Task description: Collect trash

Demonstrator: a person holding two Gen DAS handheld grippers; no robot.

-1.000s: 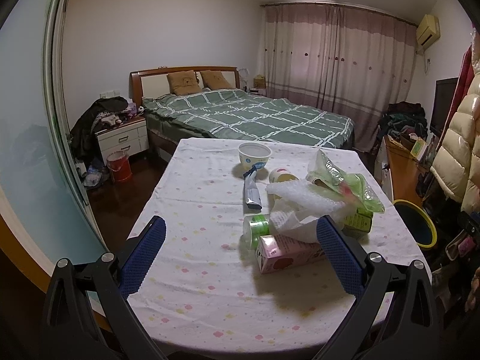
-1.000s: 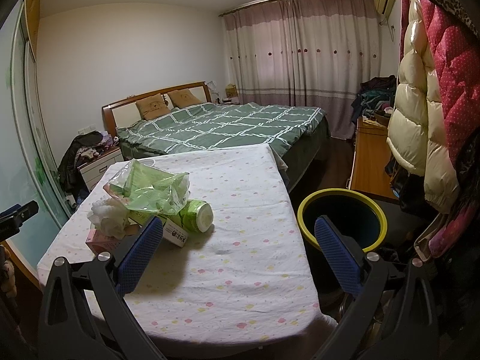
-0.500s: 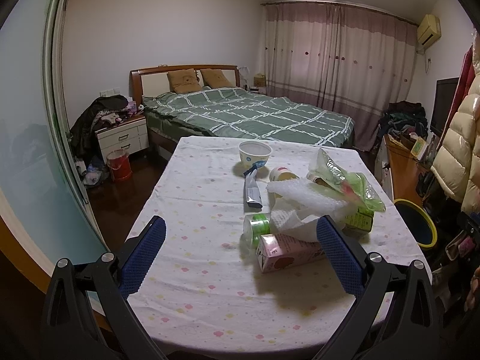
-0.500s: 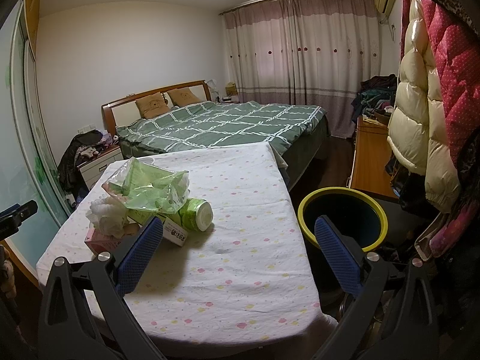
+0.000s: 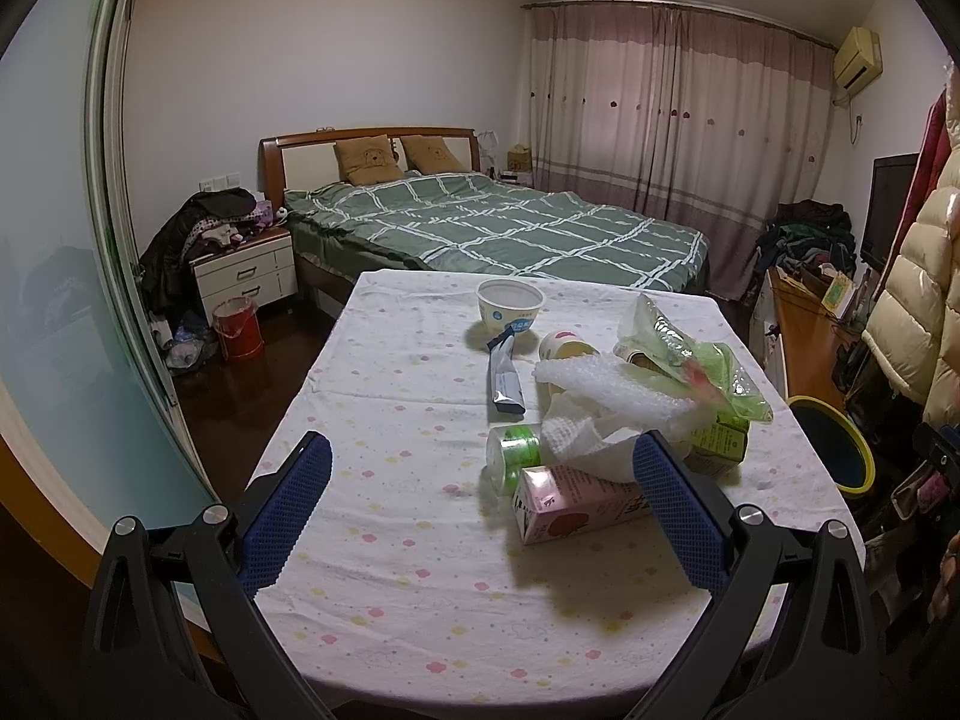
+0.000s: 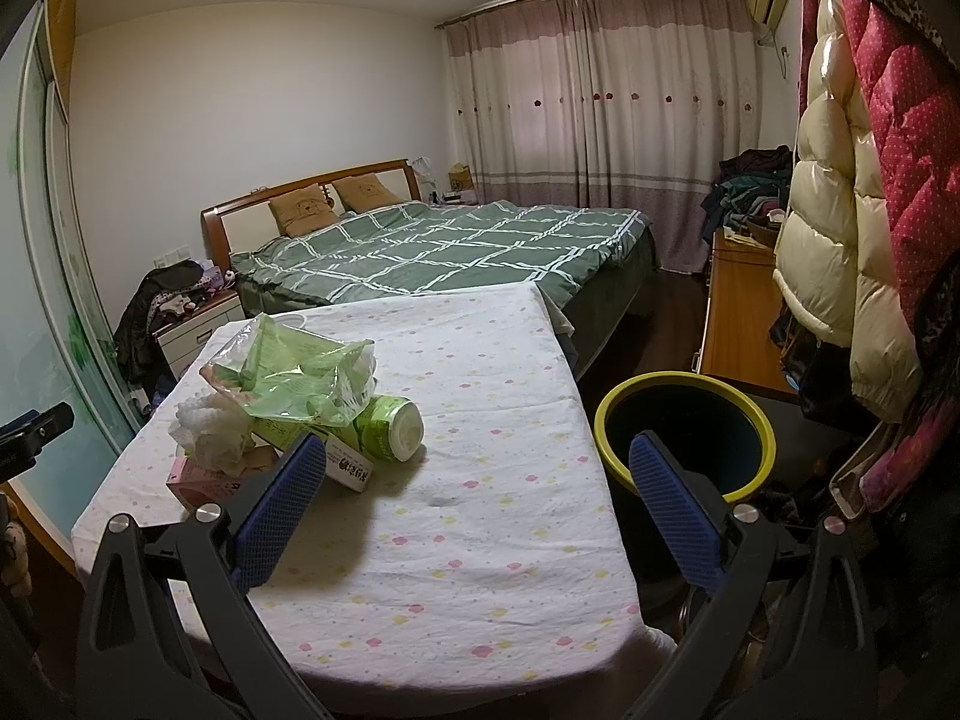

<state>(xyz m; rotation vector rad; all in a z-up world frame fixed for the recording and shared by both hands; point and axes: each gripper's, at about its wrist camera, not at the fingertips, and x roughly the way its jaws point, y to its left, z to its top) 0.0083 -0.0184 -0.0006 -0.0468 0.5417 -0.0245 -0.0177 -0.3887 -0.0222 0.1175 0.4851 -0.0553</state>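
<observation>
Left wrist view: the left hand-held gripper [image 5: 477, 492] is spread wide and empty, hanging over the near end of the counter [image 5: 384, 576], which wears a spotted cloth. The trash sits in a heap toward the counter's right half. Nearest is a pink carton [image 5: 570, 507] lying on its side, probably light and stiff-walled, so a pinch across its flat long faces should hold. Touching its far end is a green-capped bottle [image 5: 510, 456], also lying down; being round, it may roll or slip, so I would take it across the body, not the cap. Over both lies white foam wrap [image 5: 600, 402], soft and nearly weightless, best gathered at a bunched fold. A green plastic bag [image 5: 696, 360] tops the heap; it looks thin and slippery. Farther off lie a flattened tube [image 5: 504, 375] and a paper bowl [image 5: 509, 305], standing apart from the pile.

Right wrist view: the right hand-held gripper [image 6: 477, 501] is likewise spread and holds nothing. The heap lies to its left, with a green carton [image 6: 336, 456] under the bag, just beside the left finger. A yellow-rimmed bin [image 6: 684, 387] stands on the floor close to the counter's right edge, seemingly the place for everything.
</observation>
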